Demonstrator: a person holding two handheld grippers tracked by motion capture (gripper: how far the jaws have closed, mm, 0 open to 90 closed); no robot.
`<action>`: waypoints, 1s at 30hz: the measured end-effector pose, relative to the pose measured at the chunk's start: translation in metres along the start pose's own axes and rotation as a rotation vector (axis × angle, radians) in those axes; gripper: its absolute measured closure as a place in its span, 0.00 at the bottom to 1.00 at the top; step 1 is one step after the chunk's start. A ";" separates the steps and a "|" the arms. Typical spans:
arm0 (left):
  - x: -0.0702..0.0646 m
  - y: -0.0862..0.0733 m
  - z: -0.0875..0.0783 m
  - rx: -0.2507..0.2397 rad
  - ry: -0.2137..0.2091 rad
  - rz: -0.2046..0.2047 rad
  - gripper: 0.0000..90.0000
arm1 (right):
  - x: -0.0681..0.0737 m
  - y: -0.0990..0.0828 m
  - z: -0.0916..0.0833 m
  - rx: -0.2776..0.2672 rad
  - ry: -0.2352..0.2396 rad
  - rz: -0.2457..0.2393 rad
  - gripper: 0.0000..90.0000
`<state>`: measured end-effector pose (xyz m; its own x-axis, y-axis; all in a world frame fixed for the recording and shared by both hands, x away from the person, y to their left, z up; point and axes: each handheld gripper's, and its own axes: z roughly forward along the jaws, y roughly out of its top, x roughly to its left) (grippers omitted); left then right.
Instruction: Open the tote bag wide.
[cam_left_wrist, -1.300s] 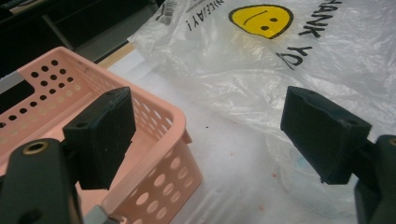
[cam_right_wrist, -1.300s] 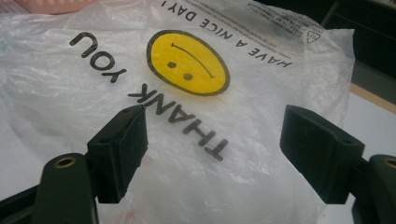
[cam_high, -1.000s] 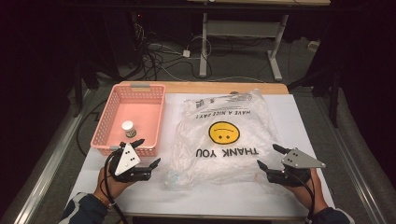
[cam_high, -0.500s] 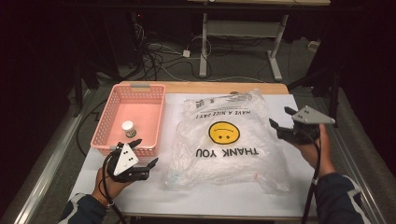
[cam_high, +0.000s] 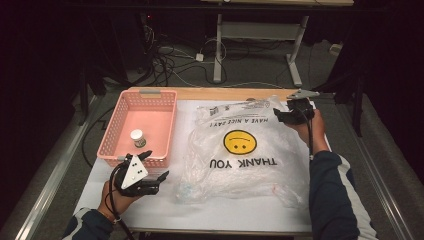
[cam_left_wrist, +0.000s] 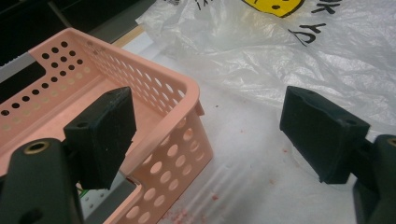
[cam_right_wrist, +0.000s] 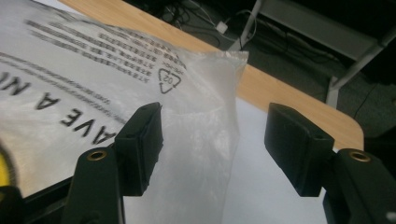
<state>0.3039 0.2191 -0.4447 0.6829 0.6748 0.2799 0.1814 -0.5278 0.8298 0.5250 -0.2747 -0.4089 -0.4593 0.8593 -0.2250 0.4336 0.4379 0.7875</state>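
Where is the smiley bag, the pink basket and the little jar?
smiley bag (cam_high: 240, 150), high view, printed middle.
pink basket (cam_high: 149, 96), high view, far rim.
little jar (cam_high: 137, 137), high view, its side.

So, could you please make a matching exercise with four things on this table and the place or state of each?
1. pink basket
2. small white-capped bottle
3. plastic bag
4. right gripper

a. at the bag's far corner
b. inside the basket
c. spread flat, smiley face printed on it
d. on the table's left side

Pairs: 1-d, 2-b, 3-c, 4-a
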 end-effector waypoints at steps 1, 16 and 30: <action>0.000 0.000 0.000 0.003 0.000 0.004 0.20 | -0.001 0.001 0.011 0.032 -0.011 0.010 0.44; 0.007 -0.003 -0.005 -0.010 0.003 0.001 0.20 | -0.014 -0.005 0.022 0.063 -0.101 0.156 1.00; 0.012 -0.003 -0.007 -0.003 0.036 0.031 0.20 | -0.044 -0.057 -0.034 0.125 -0.193 0.196 1.00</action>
<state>0.3069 0.2326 -0.4409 0.6618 0.6767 0.3225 0.1584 -0.5467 0.8222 0.4943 -0.3469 -0.4246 -0.2070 0.9597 -0.1900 0.5973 0.2778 0.7523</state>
